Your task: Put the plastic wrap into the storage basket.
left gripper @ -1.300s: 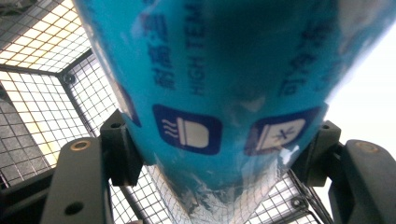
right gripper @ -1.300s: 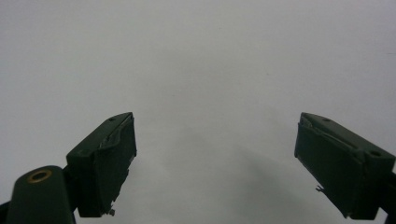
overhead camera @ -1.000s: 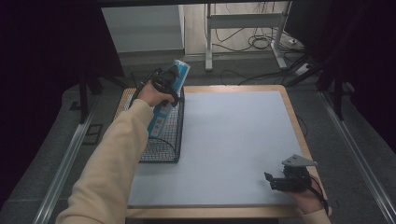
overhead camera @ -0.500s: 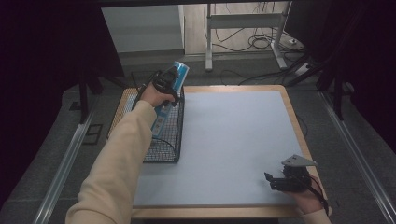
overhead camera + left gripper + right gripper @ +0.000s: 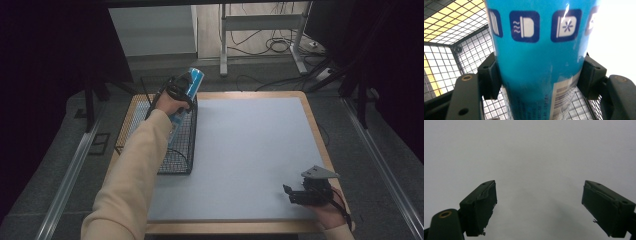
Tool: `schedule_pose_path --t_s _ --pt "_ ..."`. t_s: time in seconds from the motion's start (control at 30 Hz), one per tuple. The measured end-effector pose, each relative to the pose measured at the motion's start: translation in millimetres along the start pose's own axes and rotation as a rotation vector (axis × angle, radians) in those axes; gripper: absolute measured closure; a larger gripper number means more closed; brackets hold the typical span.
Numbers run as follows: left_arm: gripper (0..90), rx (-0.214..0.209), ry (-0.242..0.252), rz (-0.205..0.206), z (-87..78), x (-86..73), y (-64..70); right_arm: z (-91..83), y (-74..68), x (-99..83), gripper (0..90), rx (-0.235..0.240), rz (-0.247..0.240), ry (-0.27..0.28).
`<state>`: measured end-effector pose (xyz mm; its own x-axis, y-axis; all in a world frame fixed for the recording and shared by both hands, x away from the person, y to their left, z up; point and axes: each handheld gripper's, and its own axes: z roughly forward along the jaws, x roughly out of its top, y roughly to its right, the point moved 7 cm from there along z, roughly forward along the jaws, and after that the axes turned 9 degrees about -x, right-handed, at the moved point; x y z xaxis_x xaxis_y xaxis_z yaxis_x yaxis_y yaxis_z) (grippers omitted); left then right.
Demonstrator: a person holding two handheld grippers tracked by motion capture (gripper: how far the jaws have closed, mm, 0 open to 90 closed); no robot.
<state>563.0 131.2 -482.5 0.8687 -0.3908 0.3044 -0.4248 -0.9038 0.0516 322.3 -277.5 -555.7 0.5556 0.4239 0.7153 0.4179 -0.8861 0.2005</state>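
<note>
Nearest to me, my right gripper (image 5: 300, 194) rests at the near right corner of the pale grey table mat (image 5: 250, 150), its jaws spread wide with nothing between them; in the right gripper view (image 5: 539, 207) I see bare mat under the gap.

Farther off on the left stands the black wire-mesh basket (image 5: 179, 155), along the left edge of the mat on the wooden-rimmed table (image 5: 320, 135). I can see no loose item lying on its mesh floor, though my sleeve covers part of it. My left gripper (image 5: 176, 92) is above the basket's far end, clamped on a tall glossy blue cylindrical pack (image 5: 189, 87) printed with dark blue square icons. In the left gripper view the two pads press the pack (image 5: 536, 62) from either side, with a barcode near its lower part and the basket's mesh (image 5: 471, 55) below and behind it. From above, the pack is tilted, its top leaning away to the right past the basket's far rim, while its lower end sits inside the basket, against the right wall; I cannot tell whether it touches the floor.

Against the frame from half a second ago, I see almost no difference: the pack is in the same tilt at the same far end of the basket, my left grip is unchanged, and the right gripper has not shifted from its corner.
</note>
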Motion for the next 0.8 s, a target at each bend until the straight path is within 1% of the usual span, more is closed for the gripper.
schedule_pose_path --t_s 0.07,0.17,0.23,0.43,0.5,0.57,0.6,0.67,0.7,0.73,0.77,0.8 --pt "31.4 0.006 0.001 0.002 3.0 1.3 -0.3 0.0 -0.2 0.4 13.1 0.000 -0.001 0.003" --pt "31.4 0.013 -0.010 0.009 6.8 1.9 -1.5 -0.7 0.3 1.3 13.1 -0.005 0.001 0.011" --pt "31.2 0.024 -0.033 0.027 8.3 0.8 -1.3 -1.4 0.5 1.9 13.2 -0.005 0.000 0.015" --pt "30.4 0.040 -0.021 0.039 6.8 0.4 -0.8 -1.0 -0.8 1.9 13.1 -0.003 -0.002 0.014" --pt "27.4 0.036 -0.013 0.028 3.6 0.3 -0.3 -1.6 -0.9 2.2 13.1 -0.003 -0.002 0.017" --pt "27.1 0.052 -0.023 0.028 -0.4 -2.6 0.7 -2.0 -0.9 2.4 13.2 -0.003 -0.002 0.017" --pt "26.4 0.047 -0.021 0.028 -1.9 -3.6 1.3 -2.1 -1.1 2.1 13.1 -0.001 -0.003 0.016" --pt "23.3 0.027 0.001 0.016 -7.7 -6.3 4.1 -2.0 -1.5 1.8 13.1 0.002 -0.002 0.015" --pt "22.6 0.008 0.017 0.019 -12.3 -9.3 7.3 -2.1 -1.5 2.0 13.2 0.002 -0.002 0.016" --pt "21.3 -0.001 0.018 0.019 -15.0 -12.0 9.1 -2.3 -1.2 2.6 13.1 0.002 0.000 0.019" --pt "19.7 -0.009 0.025 0.012 -16.8 -14.0 10.8 -2.4 -1.2 2.8 13.1 0.002 0.004 0.019" --pt "19.5 -0.028 0.033 0.007 -21.1 -17.7 13.9 -2.3 -1.1 2.9 13.1 0.002 0.004 0.019"
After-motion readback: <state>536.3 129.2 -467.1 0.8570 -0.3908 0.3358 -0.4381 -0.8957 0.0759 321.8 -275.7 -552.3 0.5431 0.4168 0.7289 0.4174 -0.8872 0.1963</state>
